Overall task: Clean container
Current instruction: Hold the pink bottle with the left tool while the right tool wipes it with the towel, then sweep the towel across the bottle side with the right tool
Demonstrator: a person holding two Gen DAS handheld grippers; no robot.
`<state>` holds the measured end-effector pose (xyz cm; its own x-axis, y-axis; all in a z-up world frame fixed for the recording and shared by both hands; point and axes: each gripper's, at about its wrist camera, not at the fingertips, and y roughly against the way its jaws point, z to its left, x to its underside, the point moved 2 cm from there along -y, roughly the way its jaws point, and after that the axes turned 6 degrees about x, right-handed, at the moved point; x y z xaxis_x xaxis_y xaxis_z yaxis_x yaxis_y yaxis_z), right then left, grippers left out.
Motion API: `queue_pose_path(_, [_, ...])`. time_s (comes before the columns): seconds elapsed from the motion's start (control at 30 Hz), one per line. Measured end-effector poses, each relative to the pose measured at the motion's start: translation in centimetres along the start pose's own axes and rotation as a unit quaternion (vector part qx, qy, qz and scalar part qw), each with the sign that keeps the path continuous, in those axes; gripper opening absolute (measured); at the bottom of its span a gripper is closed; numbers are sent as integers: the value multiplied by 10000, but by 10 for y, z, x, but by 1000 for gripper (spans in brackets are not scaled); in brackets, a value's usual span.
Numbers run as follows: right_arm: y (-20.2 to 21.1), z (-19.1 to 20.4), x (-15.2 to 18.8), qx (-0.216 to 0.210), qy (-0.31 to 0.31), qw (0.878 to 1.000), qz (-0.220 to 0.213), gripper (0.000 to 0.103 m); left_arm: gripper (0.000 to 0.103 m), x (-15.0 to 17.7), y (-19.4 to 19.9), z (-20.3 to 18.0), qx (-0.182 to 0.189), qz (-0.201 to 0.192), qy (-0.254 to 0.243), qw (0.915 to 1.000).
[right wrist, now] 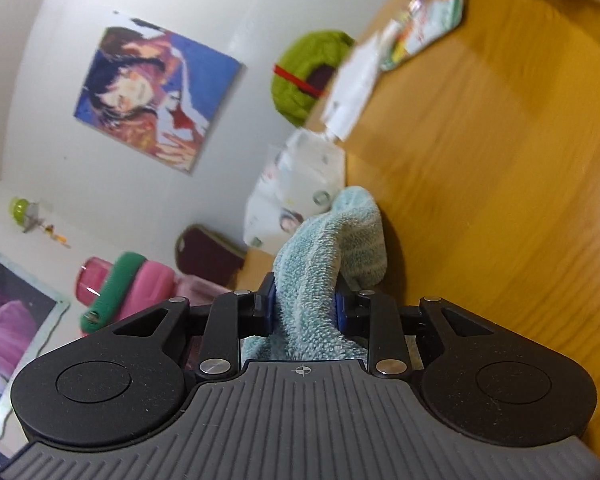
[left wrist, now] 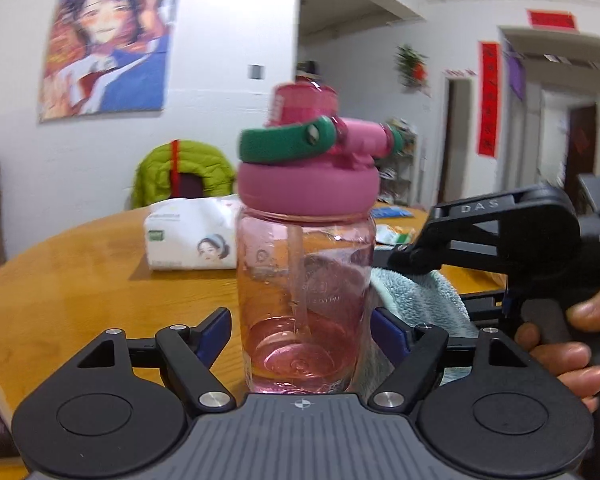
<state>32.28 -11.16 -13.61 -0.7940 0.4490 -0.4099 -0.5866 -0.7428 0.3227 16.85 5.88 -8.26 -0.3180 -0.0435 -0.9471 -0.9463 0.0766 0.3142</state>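
A clear pink water bottle point(left wrist: 304, 280) with a pink lid and green carry loop stands upright between the fingers of my left gripper point(left wrist: 302, 334), which is shut on its lower body. My right gripper point(right wrist: 306, 306) is shut on a light blue towel point(right wrist: 332, 248). In the left wrist view the right gripper point(left wrist: 416, 256) presses the towel point(left wrist: 416, 300) against the bottle's right side. The bottle's lid and loop point(right wrist: 124, 288) show at the left of the right wrist view.
A round wooden table point(left wrist: 80, 280) lies under the bottle. A white tissue pack point(left wrist: 192, 236) sits behind it. Printed packets point(left wrist: 396, 236) lie at the back right. A chair with a green jacket point(left wrist: 184, 172) stands beyond the table.
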Motion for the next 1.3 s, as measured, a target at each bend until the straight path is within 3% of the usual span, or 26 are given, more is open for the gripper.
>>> queue_pose_path(0.13, [7,0,-6,-334,-105,9991,-246,31,76,4,5,-17,-179,-36,-358,9992])
queue_pose_path(0.27, [5,4,-5,-682,-137,9976,38,31,78,5,1,-20,-82,-33,-569,9983])
queue_pose_path(0.53, [7,8,0,-358,22,9985,422,31,78,-1,-12,2,232,-22,-586,9980])
queue_pose_path(0.77, [0,3,3,120,178,9985,499,31,75,0,-11,2,351,-45,-603,9975])
queue_pose_path(0.83, [4,4,1,-201,94,9991,348,31,75,0,-11,2,372,-46,-607,9975])
queue_pose_path(0.9, [13,2,-3,-852,-203,9960,149,31,75,0,-11,1,400,-45,-618,9973])
queue_pose_path(1.0, [16,-9,-6,-1811,-974,9786,95,31,75,1,-11,-1,417,-40,-667,9969])
queue_pose_path(1.07, [11,-13,-4,-1871,-1145,9753,264,31,75,1,-11,-1,411,-41,-669,9969])
queue_pose_path(1.1, [8,-14,-3,-1755,-1162,9770,344,31,75,1,-11,-1,409,-42,-668,9969])
queue_pose_path(1.2, [-3,-16,2,-751,-886,9917,550,31,75,1,-12,0,405,-30,-673,9969])
queue_pose_path(1.3, [-9,-16,5,-104,-626,9956,690,31,75,1,-11,0,396,-33,-681,9969])
